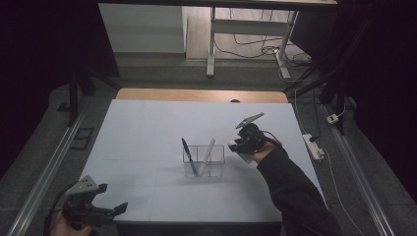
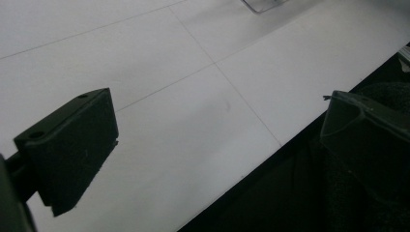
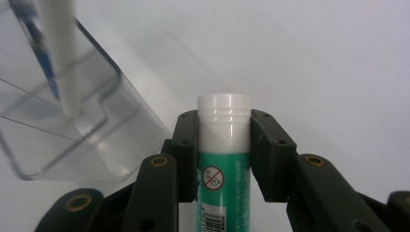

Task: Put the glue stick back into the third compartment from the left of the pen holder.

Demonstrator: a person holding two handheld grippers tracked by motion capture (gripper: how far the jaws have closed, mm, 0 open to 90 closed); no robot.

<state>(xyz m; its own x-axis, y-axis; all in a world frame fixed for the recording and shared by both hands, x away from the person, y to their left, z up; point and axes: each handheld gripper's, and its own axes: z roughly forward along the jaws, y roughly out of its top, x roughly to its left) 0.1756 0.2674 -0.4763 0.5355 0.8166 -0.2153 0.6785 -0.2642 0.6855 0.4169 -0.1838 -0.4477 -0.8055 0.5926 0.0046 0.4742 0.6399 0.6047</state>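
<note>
High view – white table point(image 1: 147, 128), grey floor point(image 1: 39, 147); right gripper point(image 1: 241, 146) fingers clamp glue stick point(image 3: 224, 159), left gripper point(image 1: 115, 209) fingers wide, empty.

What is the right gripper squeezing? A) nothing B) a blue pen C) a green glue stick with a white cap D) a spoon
C: in the right gripper view, the right gripper has its jaws pressed on both sides of a green glue stick with a white cap.

1. Lab / recording rig, not a home: white sheet-covered table point(image 1: 147, 128) w/ dark curtains either side.
2. Bare metal rails point(image 1: 44, 167) along grey floor.
3. Loose cables point(image 1: 246, 51) + power strip point(image 1: 313, 146) on floor, desk frame point(image 1: 211, 44) behind.
</note>
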